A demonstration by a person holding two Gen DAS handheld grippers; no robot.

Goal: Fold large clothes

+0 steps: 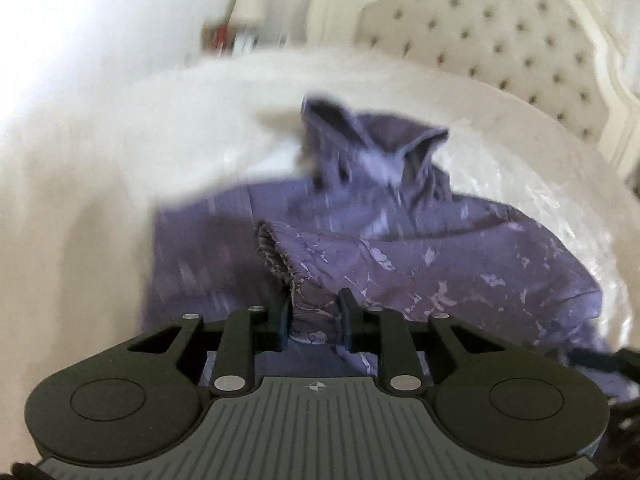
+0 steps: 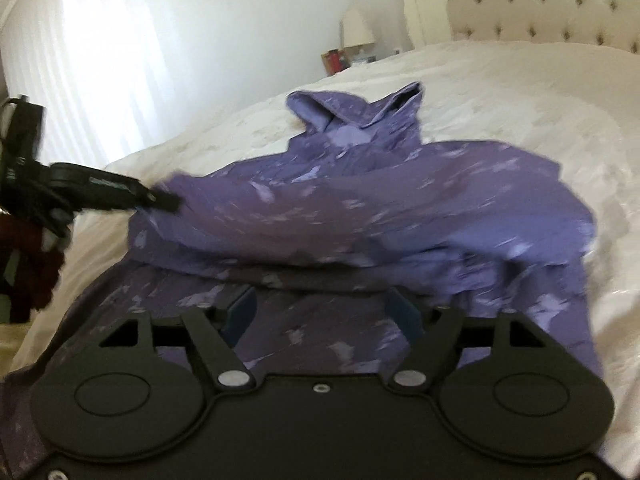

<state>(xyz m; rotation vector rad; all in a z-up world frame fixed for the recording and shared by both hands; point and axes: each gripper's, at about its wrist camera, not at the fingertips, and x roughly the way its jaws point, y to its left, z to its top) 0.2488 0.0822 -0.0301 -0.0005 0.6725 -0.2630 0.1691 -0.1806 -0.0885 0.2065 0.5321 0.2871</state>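
A purple hooded jacket (image 1: 400, 248) with pale splotches lies crumpled on a white bed (image 1: 100, 160), its hood (image 1: 372, 140) toward the headboard. My left gripper (image 1: 316, 320) is shut on a fold of the sleeve just behind the elastic cuff (image 1: 272, 256). In the right wrist view the same left gripper (image 2: 164, 201) pinches the jacket's (image 2: 400, 200) left edge and holds it slightly off the bed (image 2: 520, 92). My right gripper (image 2: 324, 312) hovers open over the jacket's near part, fabric below its blue pads (image 2: 244, 312), nothing pinched.
A tufted cream headboard (image 2: 540, 0) stands at the far end of the bed. A bedside table with a lamp (image 2: 356, 28) and small items sits beside it. Bright curtains (image 2: 100, 60) fill the left. A dark red sleeve (image 2: 28, 264) shows behind the left gripper.
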